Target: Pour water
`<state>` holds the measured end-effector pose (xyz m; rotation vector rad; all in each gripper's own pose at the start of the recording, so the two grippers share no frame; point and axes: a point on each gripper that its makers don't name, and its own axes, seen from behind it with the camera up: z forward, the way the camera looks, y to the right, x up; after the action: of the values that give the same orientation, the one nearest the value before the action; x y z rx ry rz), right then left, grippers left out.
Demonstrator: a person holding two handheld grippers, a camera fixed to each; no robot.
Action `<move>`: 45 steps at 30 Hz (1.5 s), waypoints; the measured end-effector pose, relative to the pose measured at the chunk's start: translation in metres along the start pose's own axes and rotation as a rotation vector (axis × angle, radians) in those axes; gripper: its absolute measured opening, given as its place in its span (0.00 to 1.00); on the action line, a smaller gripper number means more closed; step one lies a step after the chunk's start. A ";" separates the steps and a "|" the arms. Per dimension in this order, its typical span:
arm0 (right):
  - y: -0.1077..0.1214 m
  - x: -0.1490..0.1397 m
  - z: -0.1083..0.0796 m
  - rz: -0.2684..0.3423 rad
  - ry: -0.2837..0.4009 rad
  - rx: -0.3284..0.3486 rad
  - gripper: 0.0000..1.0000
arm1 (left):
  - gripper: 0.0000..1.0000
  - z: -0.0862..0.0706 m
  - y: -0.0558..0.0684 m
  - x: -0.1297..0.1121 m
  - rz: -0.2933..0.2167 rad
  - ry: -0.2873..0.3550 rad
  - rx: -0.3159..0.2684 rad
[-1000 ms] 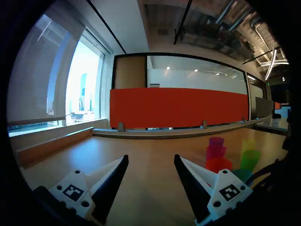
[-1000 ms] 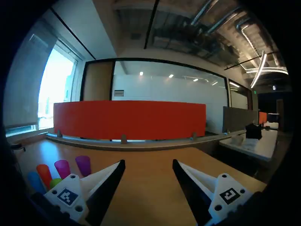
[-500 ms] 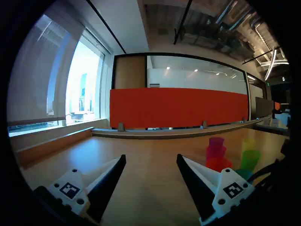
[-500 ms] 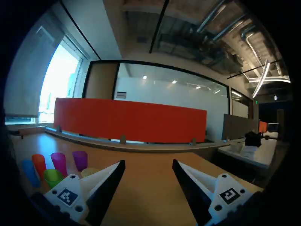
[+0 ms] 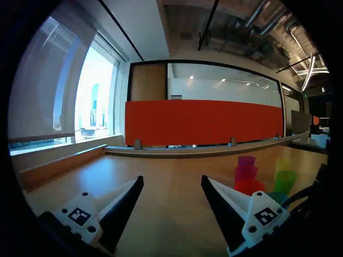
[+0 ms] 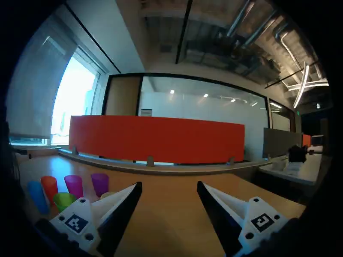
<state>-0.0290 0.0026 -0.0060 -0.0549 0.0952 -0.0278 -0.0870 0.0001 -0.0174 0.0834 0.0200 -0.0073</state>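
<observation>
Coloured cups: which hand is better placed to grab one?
Probably the left gripper: the cups loom just beyond its open jaws, slightly to one side. From the right gripper, also open, they look smaller and farther aside.

Left gripper (image 5: 171, 195) spread wide over wooden tabletop (image 5: 171, 171), holding nothing. Coloured cups (image 5: 261, 175) clustered at right. Orange partition (image 5: 201, 122) behind.

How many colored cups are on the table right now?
6 cups: blue, orange, pink, purple in a row; green in front; yellow partly behind the finger. More may be hidden.
</observation>
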 end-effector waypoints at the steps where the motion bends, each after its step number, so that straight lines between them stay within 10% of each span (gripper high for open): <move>1: -0.001 -0.002 0.000 -0.001 0.000 0.004 0.99 | 1.00 0.000 0.000 0.000 0.000 0.000 0.000; 45: -0.002 -0.035 0.006 0.055 -0.066 0.020 0.99 | 1.00 -0.001 -0.001 0.000 0.000 0.000 0.000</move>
<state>-0.0633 0.0015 0.0032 -0.0333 0.0307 0.0283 -0.0873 -0.0012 -0.0181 0.0834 0.0203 -0.0073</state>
